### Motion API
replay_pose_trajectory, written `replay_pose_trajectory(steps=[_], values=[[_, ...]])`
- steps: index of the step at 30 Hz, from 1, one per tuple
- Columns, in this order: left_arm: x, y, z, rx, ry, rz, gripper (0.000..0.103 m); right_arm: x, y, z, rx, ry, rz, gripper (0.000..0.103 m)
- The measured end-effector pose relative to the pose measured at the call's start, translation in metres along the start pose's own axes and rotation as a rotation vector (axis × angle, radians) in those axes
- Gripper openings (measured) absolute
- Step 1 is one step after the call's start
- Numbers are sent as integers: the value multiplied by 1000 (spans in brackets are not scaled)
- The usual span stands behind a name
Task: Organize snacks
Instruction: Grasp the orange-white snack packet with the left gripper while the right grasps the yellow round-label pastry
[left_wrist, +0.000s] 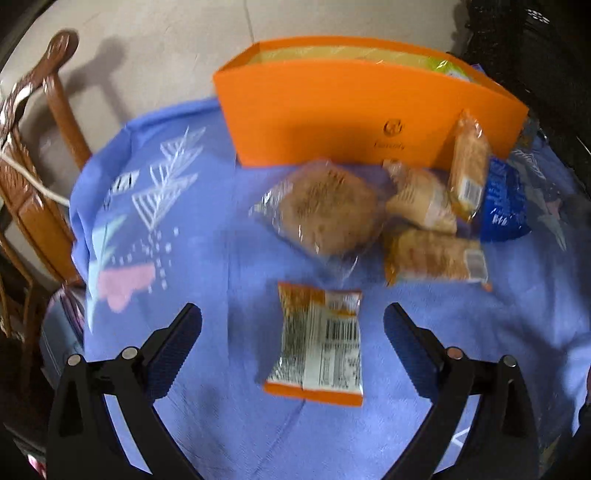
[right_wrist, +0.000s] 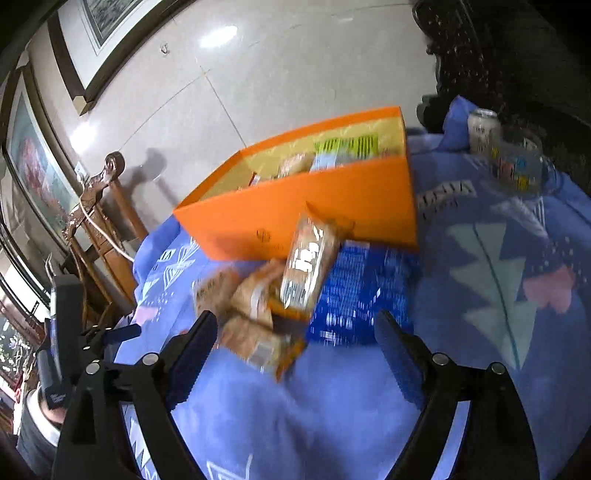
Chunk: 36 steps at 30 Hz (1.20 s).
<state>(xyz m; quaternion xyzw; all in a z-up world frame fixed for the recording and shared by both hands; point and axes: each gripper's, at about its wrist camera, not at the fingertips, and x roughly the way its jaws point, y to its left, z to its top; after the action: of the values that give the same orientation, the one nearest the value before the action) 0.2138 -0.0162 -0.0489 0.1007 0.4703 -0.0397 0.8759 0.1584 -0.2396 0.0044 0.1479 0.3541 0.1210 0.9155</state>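
An orange box (left_wrist: 332, 110) stands at the back of the blue cloth; it also shows in the right wrist view (right_wrist: 314, 206) with several snacks inside. In front of it lies a pile of wrapped snacks: a round bread pack (left_wrist: 328, 206), tan packets (left_wrist: 436, 254) and a blue packet (left_wrist: 504, 203). My left gripper (left_wrist: 293, 321) is open, its jaws either side of an orange-edged packet (left_wrist: 317, 343) lying label up. My right gripper (right_wrist: 295, 328) is open just in front of the pile, with a tan packet (right_wrist: 306, 266) leaning on the box and the blue packet (right_wrist: 351, 291) beside it.
A wooden chair (left_wrist: 44, 147) stands left of the table. A can (right_wrist: 482, 129) and a glass dish (right_wrist: 517, 162) sit at the back right of the cloth (right_wrist: 480, 369). The left gripper shows at the left edge of the right wrist view (right_wrist: 110, 332).
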Motion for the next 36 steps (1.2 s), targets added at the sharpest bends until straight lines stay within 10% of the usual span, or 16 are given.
replay_pose_trajectory(steps=[4, 7, 14, 31, 34, 36], values=[[11, 2, -9, -51, 34, -39, 96, -4, -4, -12, -1, 19, -6, 88], [25, -2, -15, -64, 87, -65, 68, -2, -6, -18, -15, 44, -17, 88], [23, -2, -23, -62, 39, -81, 51, 13, 6, -26, -118, 99, -12, 88], [14, 3, -33, -83, 13, -78, 40, 97, 63, -24, -476, 280, 8, 87], [14, 2, -33, -77, 11, -70, 40, 104, 66, -27, -523, 291, -42, 61], [14, 1, -32, -78, 9, -70, 40, 102, 66, -25, -530, 298, -60, 24]])
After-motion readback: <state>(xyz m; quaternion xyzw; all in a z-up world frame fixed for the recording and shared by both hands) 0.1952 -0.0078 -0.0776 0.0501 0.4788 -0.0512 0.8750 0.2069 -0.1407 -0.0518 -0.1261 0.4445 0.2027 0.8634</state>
